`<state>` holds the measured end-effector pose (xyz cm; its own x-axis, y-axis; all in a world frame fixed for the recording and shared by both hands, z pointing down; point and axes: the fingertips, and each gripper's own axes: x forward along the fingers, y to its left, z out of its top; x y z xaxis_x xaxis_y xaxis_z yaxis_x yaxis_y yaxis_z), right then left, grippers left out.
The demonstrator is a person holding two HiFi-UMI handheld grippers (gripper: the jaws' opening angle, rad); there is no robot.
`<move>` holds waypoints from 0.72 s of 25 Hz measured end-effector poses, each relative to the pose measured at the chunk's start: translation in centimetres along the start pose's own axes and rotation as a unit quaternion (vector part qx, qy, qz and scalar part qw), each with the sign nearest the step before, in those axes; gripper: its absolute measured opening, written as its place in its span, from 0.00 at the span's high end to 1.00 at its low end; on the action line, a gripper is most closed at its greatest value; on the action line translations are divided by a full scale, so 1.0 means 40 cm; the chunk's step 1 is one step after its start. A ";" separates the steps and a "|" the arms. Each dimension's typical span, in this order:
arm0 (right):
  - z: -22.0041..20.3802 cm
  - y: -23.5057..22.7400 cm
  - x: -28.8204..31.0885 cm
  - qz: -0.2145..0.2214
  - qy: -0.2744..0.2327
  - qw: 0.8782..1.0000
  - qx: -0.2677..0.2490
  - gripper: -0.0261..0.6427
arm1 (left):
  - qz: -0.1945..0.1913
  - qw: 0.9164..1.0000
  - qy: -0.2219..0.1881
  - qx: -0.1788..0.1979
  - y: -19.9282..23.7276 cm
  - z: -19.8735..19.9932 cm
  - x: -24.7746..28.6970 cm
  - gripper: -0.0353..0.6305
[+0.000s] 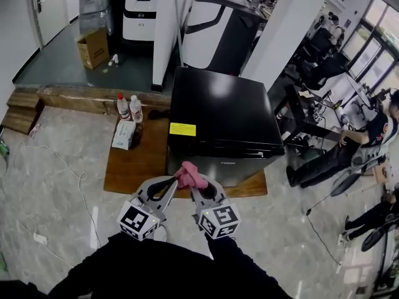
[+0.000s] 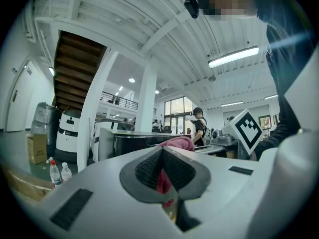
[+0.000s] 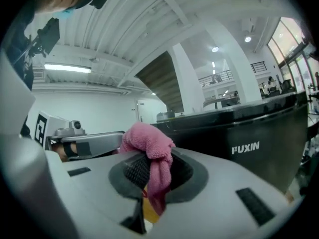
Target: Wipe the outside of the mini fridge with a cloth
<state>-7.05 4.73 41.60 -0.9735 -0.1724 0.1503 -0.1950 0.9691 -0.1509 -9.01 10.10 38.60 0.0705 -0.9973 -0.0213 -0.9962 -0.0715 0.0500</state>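
Cloth [image 1: 189,175]: pink and bunched, held up between the two grippers, just in front of the mini fridge's front edge.
Left gripper [image 1: 175,180]: clenched on one end of the cloth.
Right gripper [image 1: 194,187]: clenched on the cloth, a tail of it hanging down between the jaws.
Mini fridge [image 1: 224,114]: black, with a yellow label [image 1: 182,129] on top; it stands on a wooden board [image 1: 134,164] on the floor.
Left of the fridge: two bottles [image 1: 129,108] and a tissue pack [image 1: 123,134] on the board.

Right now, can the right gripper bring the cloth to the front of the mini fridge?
Probably yes: nothing stands between the right gripper and the mini fridge, though the left gripper grips the cloth too.
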 end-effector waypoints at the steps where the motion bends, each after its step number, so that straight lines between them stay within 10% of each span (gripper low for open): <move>1: -0.014 -0.011 0.023 -0.010 0.003 1.000 0.014 0.89 | -0.002 1.000 0.004 -0.001 0.017 -0.011 0.003 0.94; 18: -0.034 -0.141 0.105 -0.085 -0.036 0.978 0.187 0.88 | -0.040 0.999 0.031 0.002 0.087 -0.089 0.106 0.94</move>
<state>-9.90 -1.21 44.40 -0.9264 -0.3508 0.1367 -0.3718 0.7954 -0.4786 -11.99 5.58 42.22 0.1520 -0.9877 0.0374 -0.9876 -0.1502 0.0458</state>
